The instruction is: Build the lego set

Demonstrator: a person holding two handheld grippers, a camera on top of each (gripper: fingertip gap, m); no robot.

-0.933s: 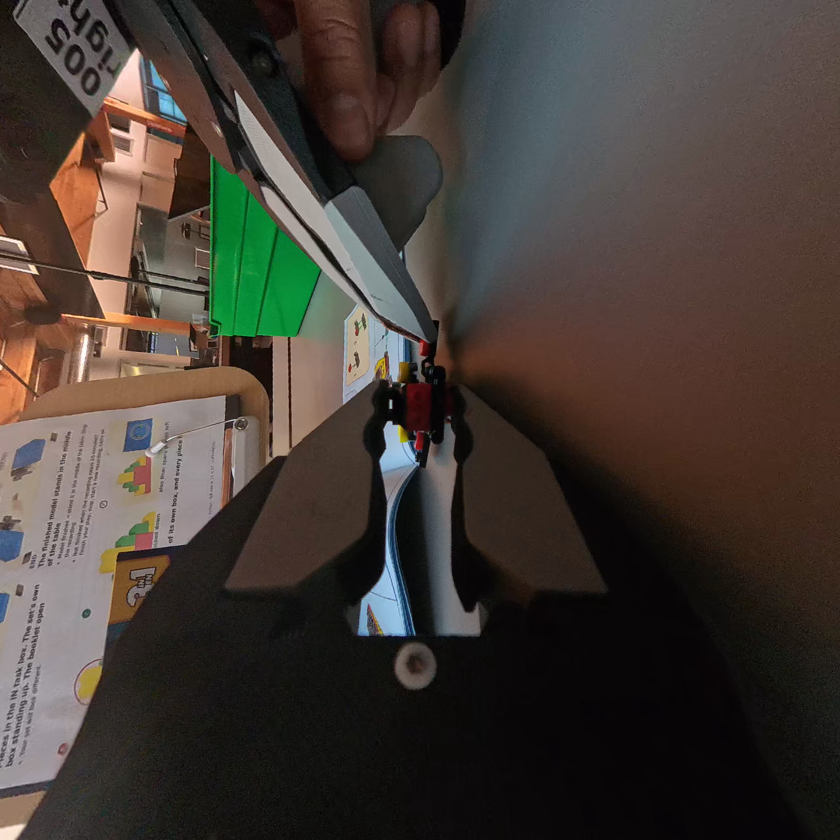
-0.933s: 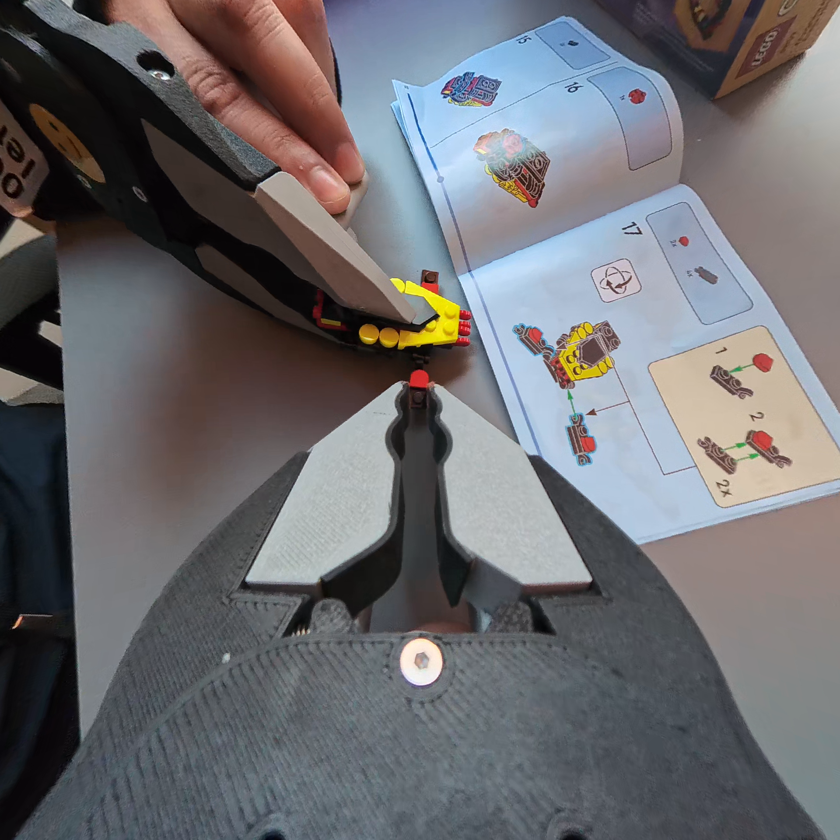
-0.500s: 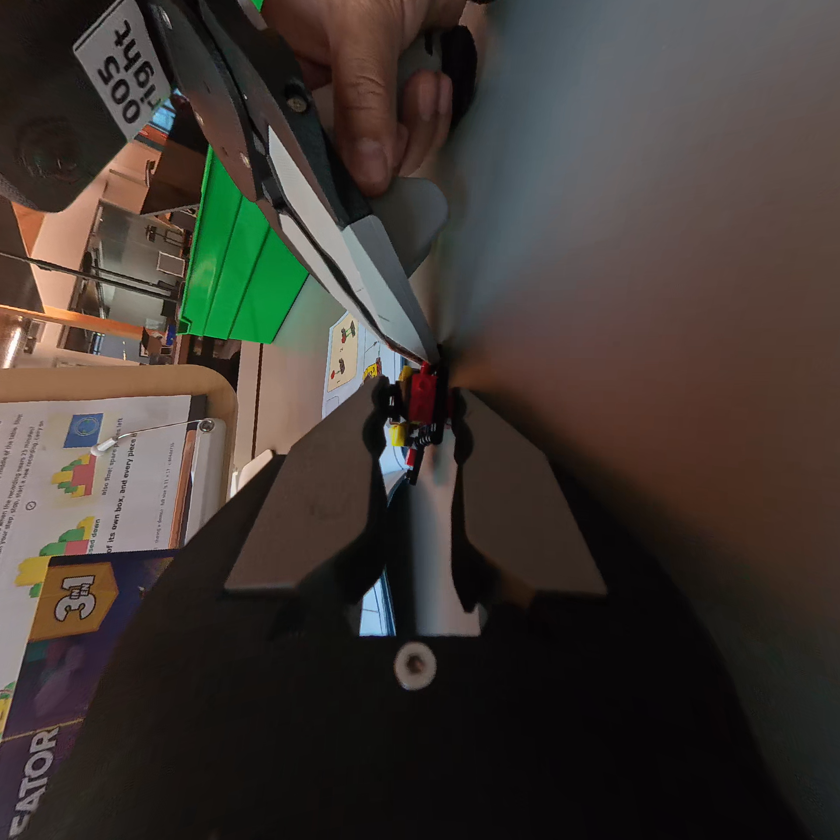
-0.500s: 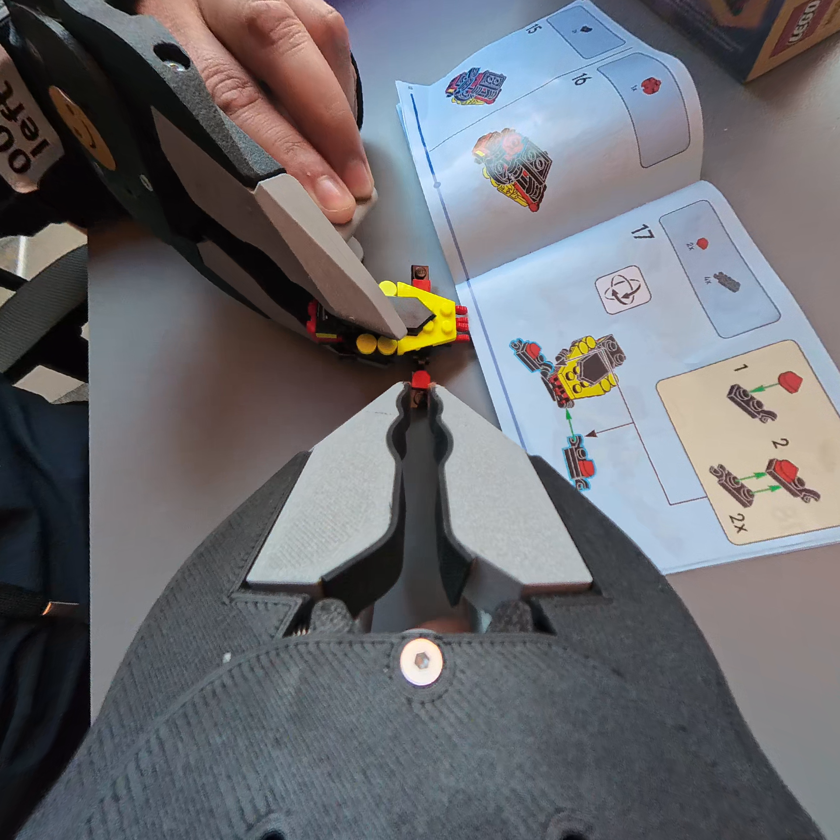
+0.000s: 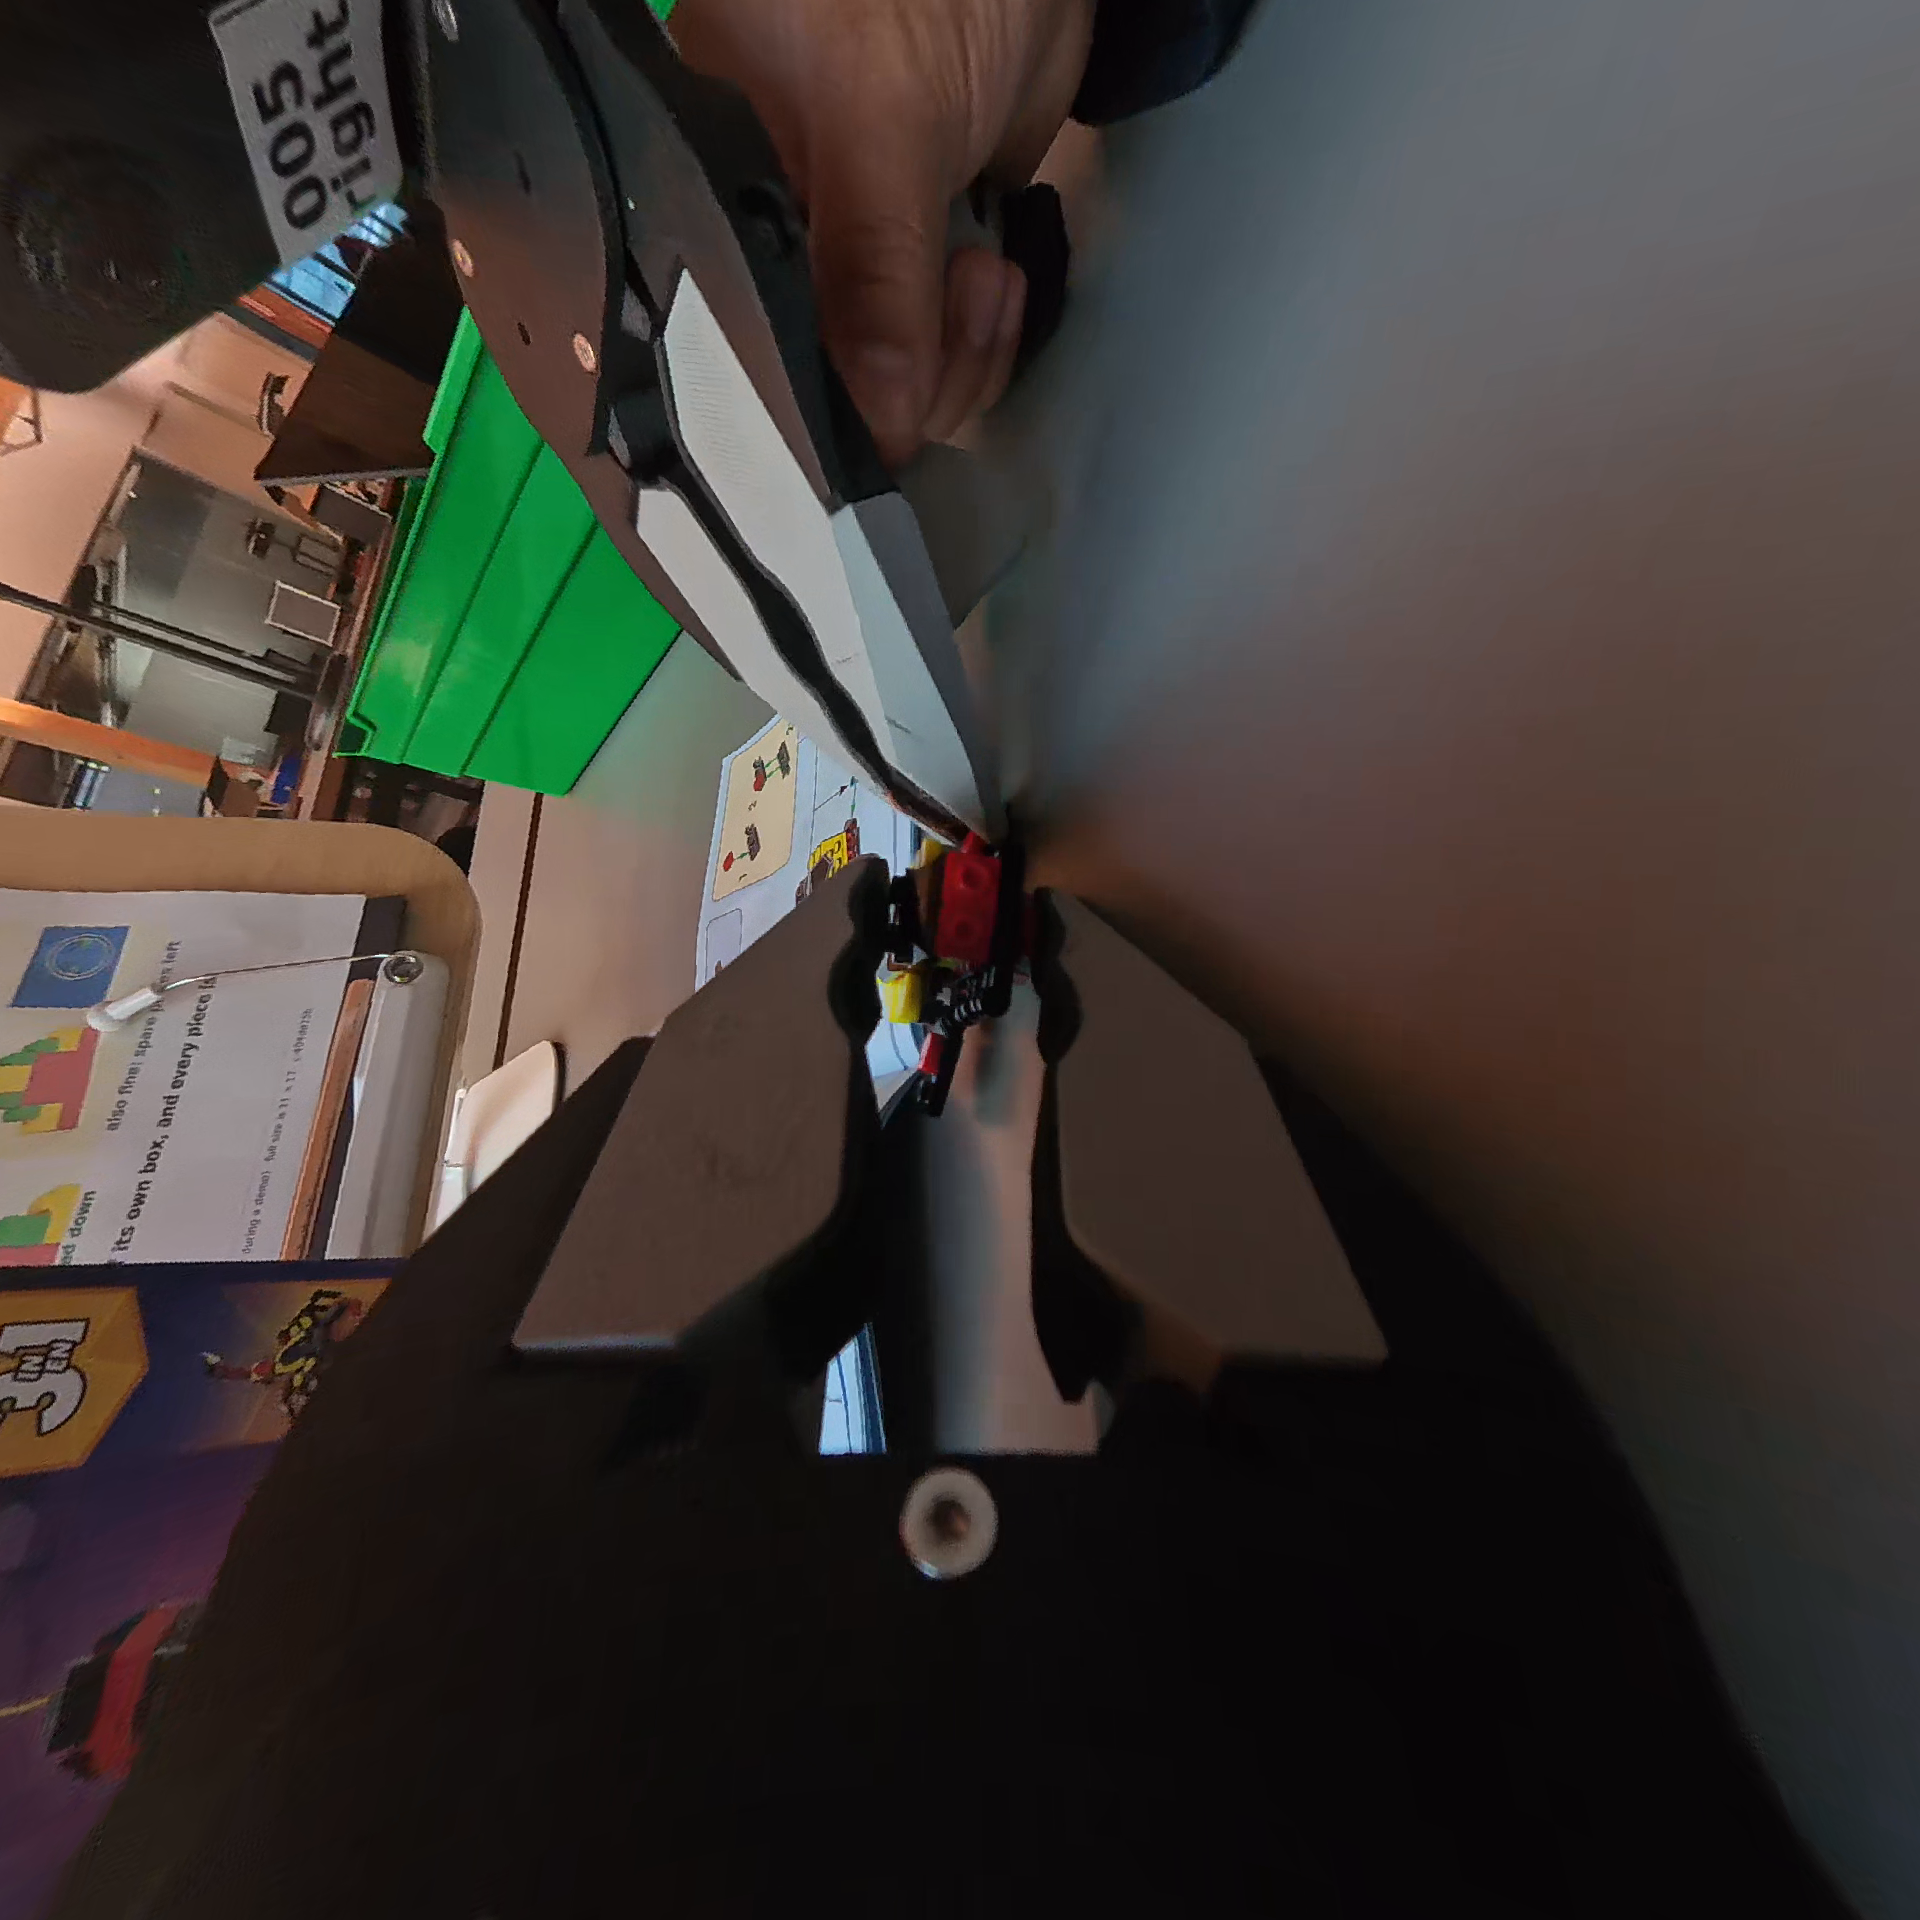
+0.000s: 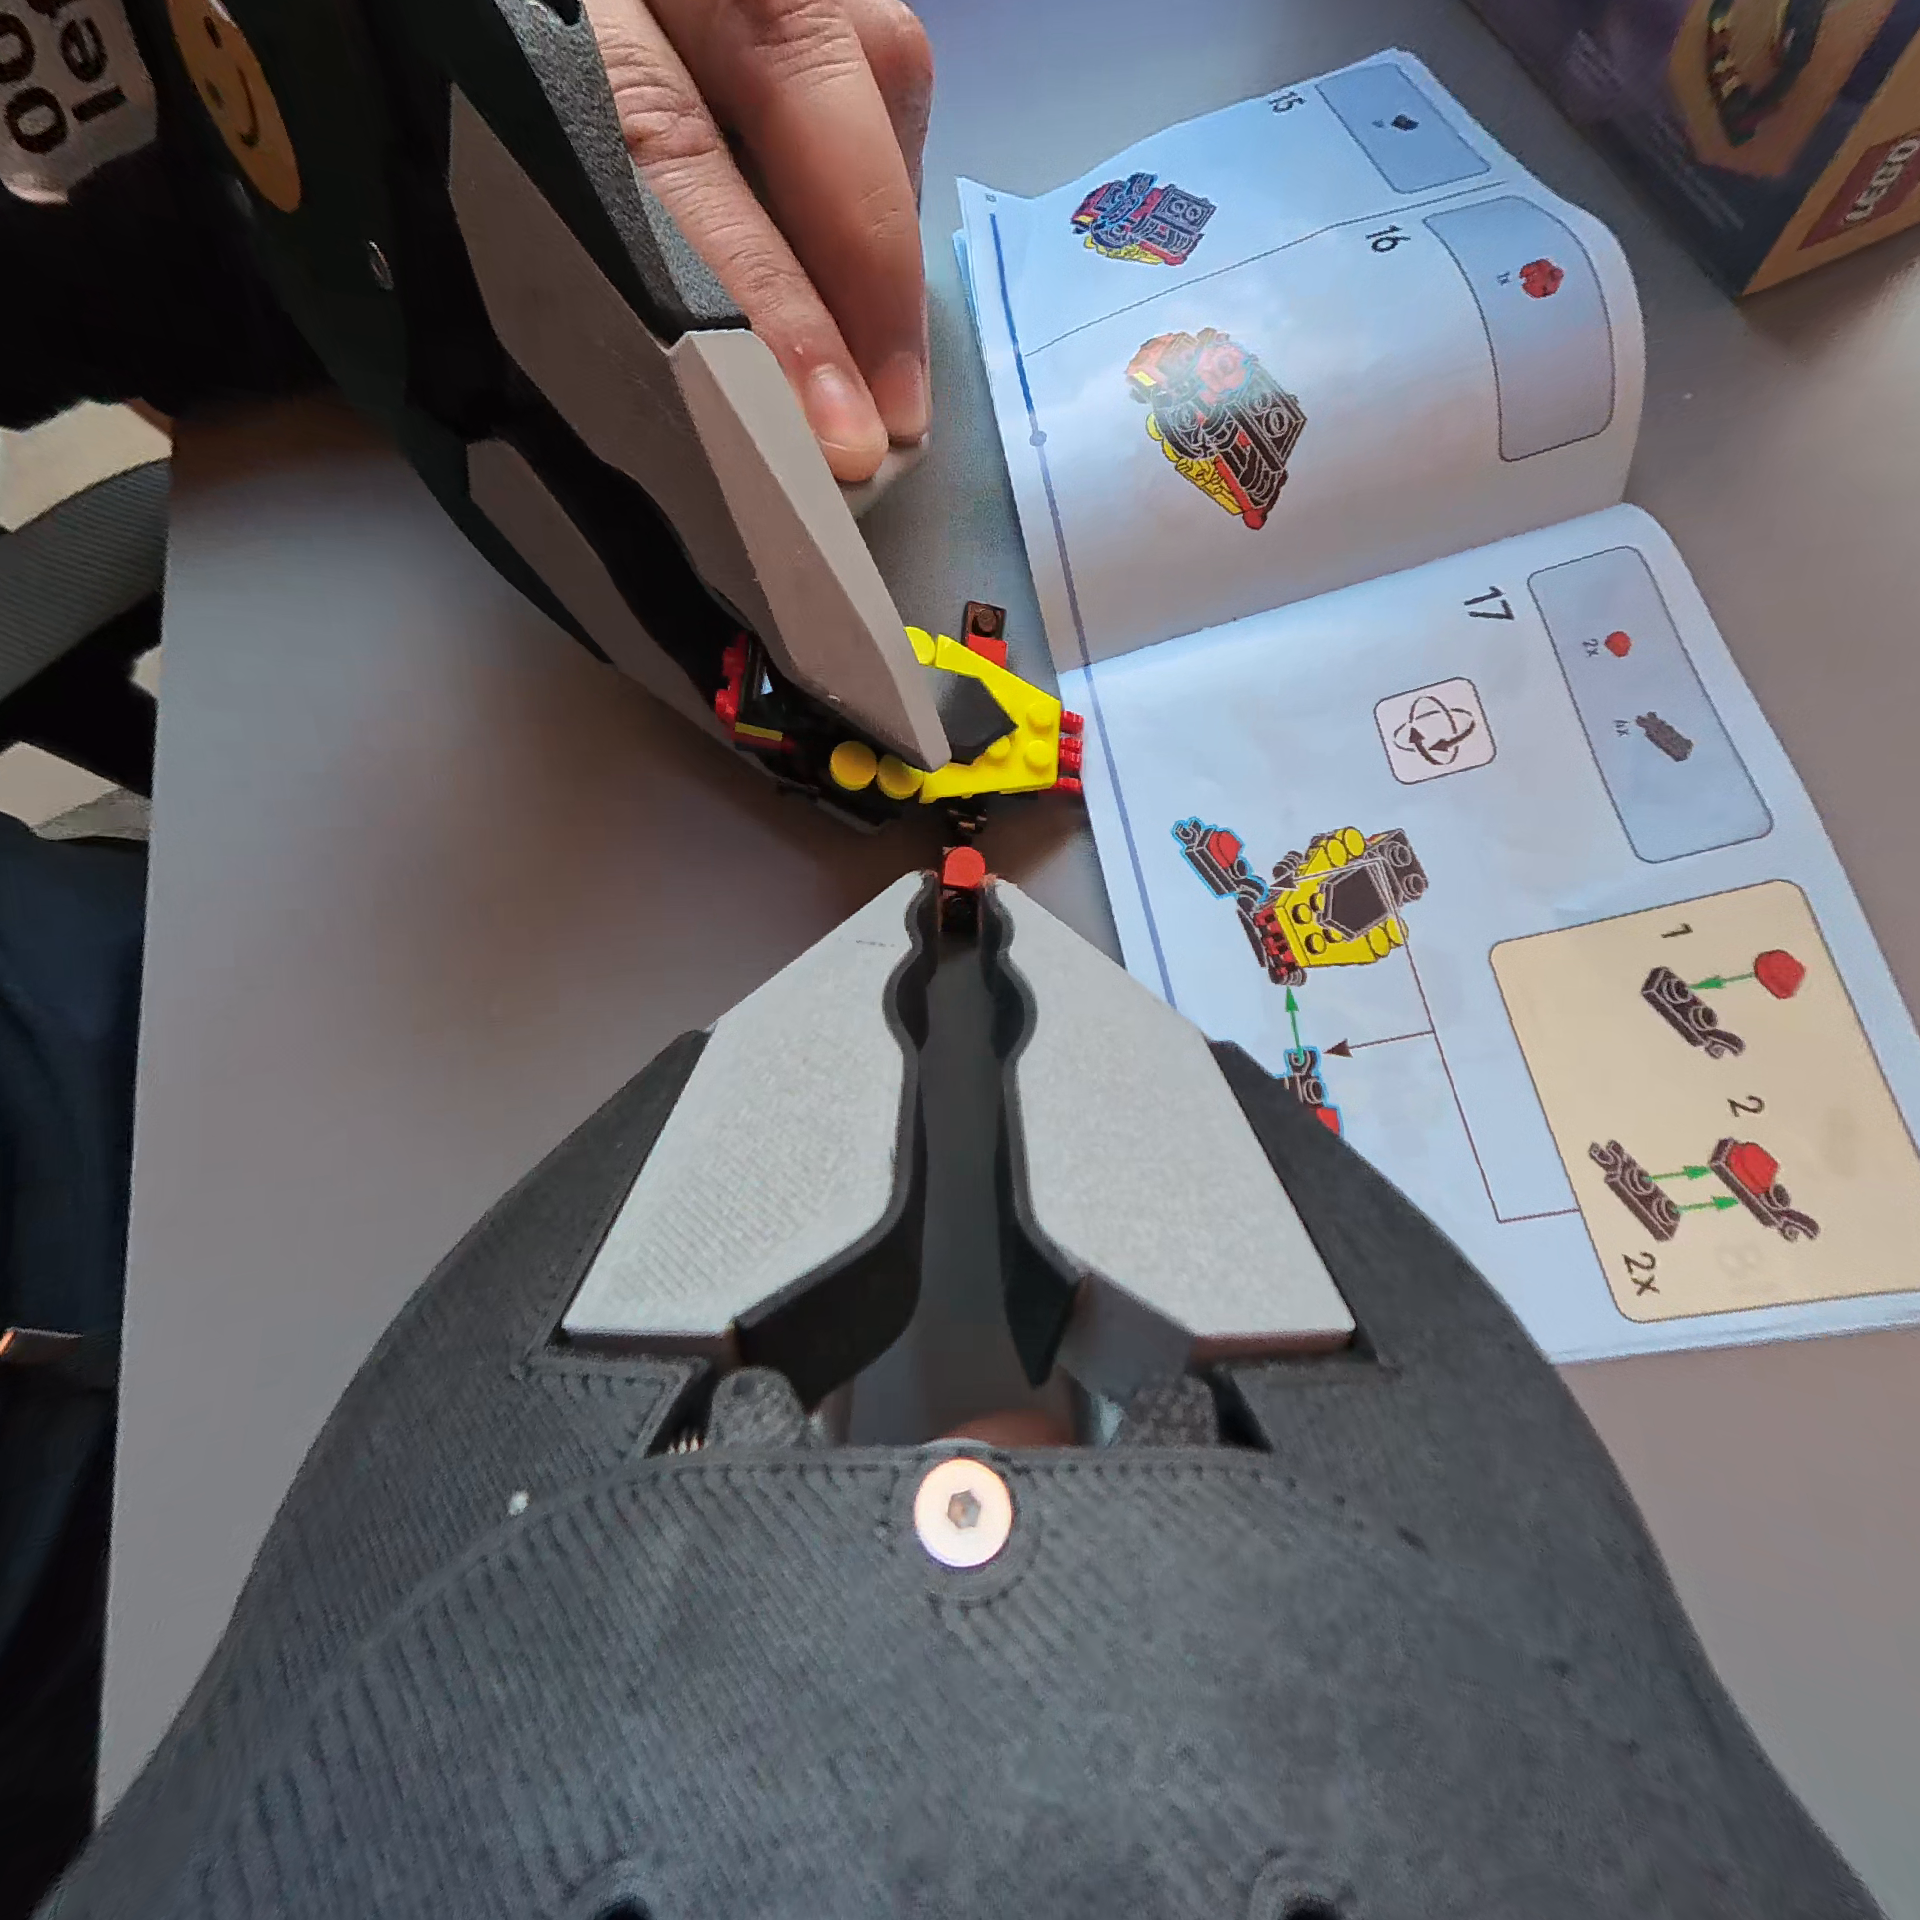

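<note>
Since the earlier frames, both grippers have closed in on each other; the right gripper [image 6: 961,899] now brings its piece right up to the model, where a clear gap showed before.

Left gripper [image 5: 951,935]: jaws clenched on the yellow, red and black lego model [image 6: 935,727], one finger [image 6: 790,582] pressing down across its top. The model rests on the grey table [image 6: 416,935], just ahead of the right gripper's tips.

Right gripper: jaws clenched on a small red-and-black piece [image 6: 961,873] pinched at the very tips. Whether it touches the model's near edge I cannot tell; the gap is tiny at most.

A person's hand [image 6: 790,208] wraps each tool body.

Containers, left of the left gripper's jaws: purple and yellow set box [image 5: 156,1455] close by the gripper body, contents not visible. Beyond it, a wooden clipboard [image 5: 436,883] holding a printed sheet [image 5: 208,1091]. Farther ahead, a green bin [image 5: 509,623]; inside hidden.

Right of the right gripper's jaws: open instruction booklet [image 6: 1455,727] lying flat on the table, its near edge just beside the model.

Room: warm-lit background with shelving and glass partitions, blurred.
</note>
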